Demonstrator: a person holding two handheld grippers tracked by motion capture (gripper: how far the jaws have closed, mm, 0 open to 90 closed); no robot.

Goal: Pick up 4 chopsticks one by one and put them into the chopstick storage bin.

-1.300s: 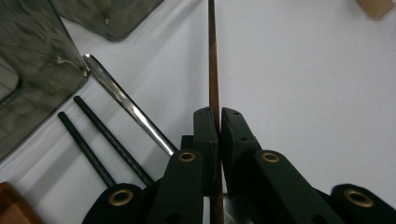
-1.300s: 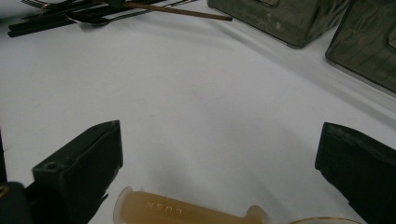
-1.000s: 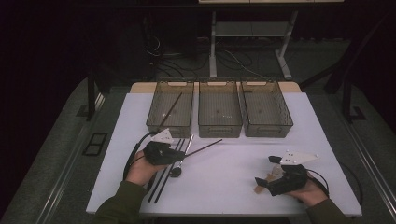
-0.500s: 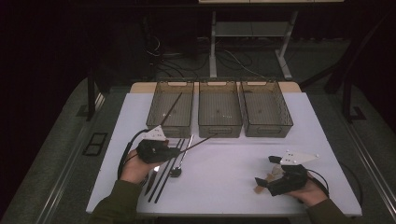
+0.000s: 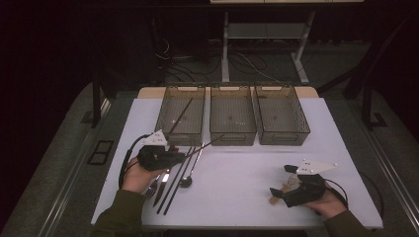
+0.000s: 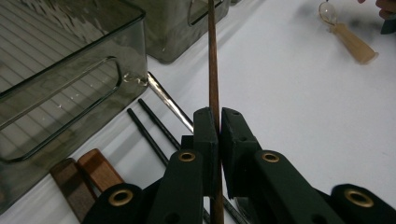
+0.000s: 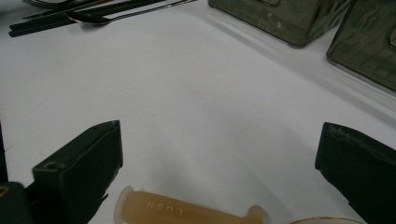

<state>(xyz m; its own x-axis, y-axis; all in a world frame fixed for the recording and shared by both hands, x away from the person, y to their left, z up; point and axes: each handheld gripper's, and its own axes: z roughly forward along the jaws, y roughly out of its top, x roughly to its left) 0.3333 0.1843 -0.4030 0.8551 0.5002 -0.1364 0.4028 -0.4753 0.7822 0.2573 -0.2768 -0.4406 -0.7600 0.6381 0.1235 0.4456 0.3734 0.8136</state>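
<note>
Dim surroundings, evenly lit tabletop

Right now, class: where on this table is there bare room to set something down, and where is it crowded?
Free: the white tabletop between the cutlery pile and the right gripper, in front of the three bins. Crowded: around the left gripper, shut on a brown chopstick.

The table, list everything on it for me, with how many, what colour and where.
Table: one, white top.
Bins: three, smoky clear plastic, side by side at the far edge.
Chopstick in bin: one, dark, leaning in the left-hand bin.
Held chopstick: one, brown, clamped in the left gripper, pointing toward the bins.
Black chopsticks: two, lying near the left hand.
Spoon: one, metal, beside those chopsticks.
Tan-handled utensil: one, lying between the right gripper's jaws.
Left gripper: black, shut on the chopstick.
Right gripper: black, jaws wide open.
</note>
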